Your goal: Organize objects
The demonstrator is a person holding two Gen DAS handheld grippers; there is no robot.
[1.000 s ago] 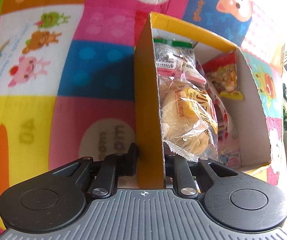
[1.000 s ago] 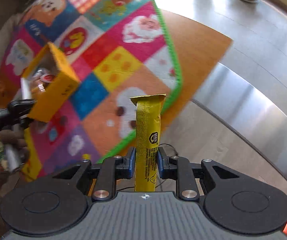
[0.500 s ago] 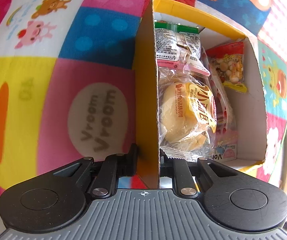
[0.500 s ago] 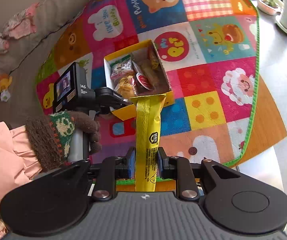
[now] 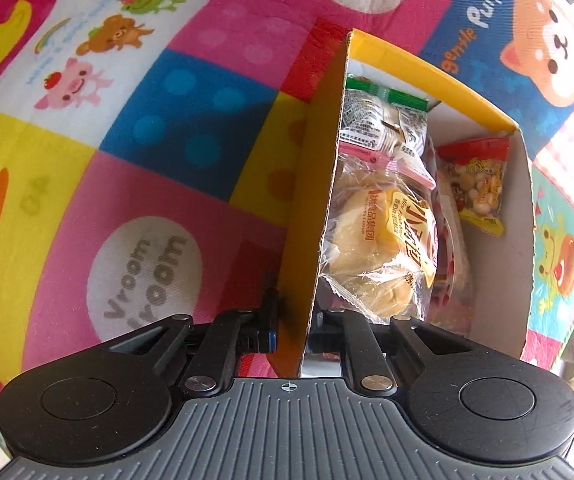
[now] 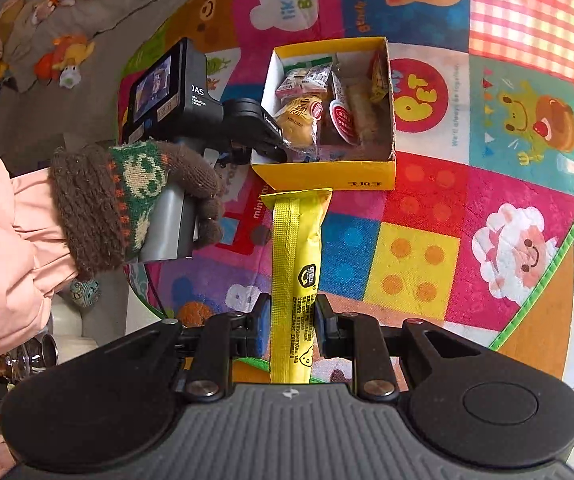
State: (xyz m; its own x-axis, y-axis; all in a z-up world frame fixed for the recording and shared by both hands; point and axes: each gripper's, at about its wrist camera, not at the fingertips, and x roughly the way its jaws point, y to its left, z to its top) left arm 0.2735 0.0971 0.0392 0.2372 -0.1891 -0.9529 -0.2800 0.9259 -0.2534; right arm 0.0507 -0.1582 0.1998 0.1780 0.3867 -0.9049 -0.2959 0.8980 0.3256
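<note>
- The right gripper (image 6: 287, 326) pinches a long yellow snack stick (image 6: 295, 264) pointing at the yellow box (image 6: 327, 174) (just ahead, on the play mat (image 6: 411, 264)).
- The left gripper (image 5: 293, 330) is squeezing tighter on the box's side wall.

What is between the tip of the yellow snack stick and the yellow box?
Only a short stretch of bare play mat separates the yellow snack stick from the yellow box, seen in the right wrist view.

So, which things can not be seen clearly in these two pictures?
- Floor of the yellow box, both views: snack packs cover it.
- Lower end of the yellow stick pack, right wrist view: hidden behind the right gripper.
- Left gripper pads, left wrist view: box wall hides the contact.
</note>
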